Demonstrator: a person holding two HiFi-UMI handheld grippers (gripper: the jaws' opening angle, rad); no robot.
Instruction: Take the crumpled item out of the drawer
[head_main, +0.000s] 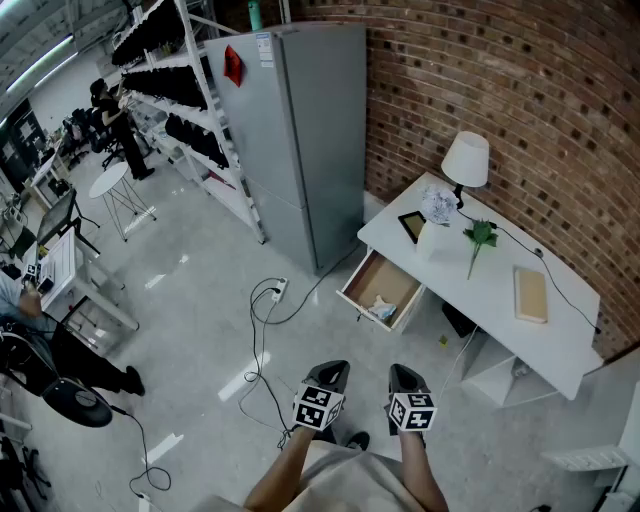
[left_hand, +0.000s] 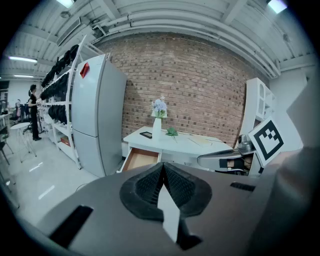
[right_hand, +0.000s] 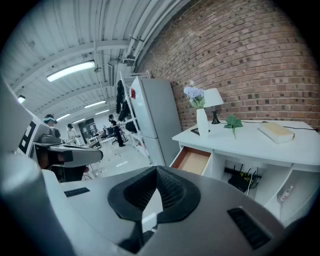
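Observation:
The white desk's drawer (head_main: 380, 287) stands pulled out, its wooden bottom showing. A pale crumpled item (head_main: 382, 305) lies in its near corner, seen only in the head view. The same open drawer (left_hand: 139, 159) shows in the left gripper view, and as a drawer (right_hand: 193, 160) in the right gripper view, where its contents are hidden. My left gripper (head_main: 334, 370) (left_hand: 162, 166) and right gripper (head_main: 403, 373) (right_hand: 157, 171) hang side by side over the floor, well short of the drawer. Both are shut with nothing between the jaws.
A white desk (head_main: 500, 300) against the brick wall carries a lamp (head_main: 466, 160), a flower vase (head_main: 436, 208), a green sprig (head_main: 480, 236) and a book (head_main: 530, 294). A grey fridge (head_main: 300, 140) stands left of it. A cable (head_main: 262, 330) trails across the floor. Shelving and people are far left.

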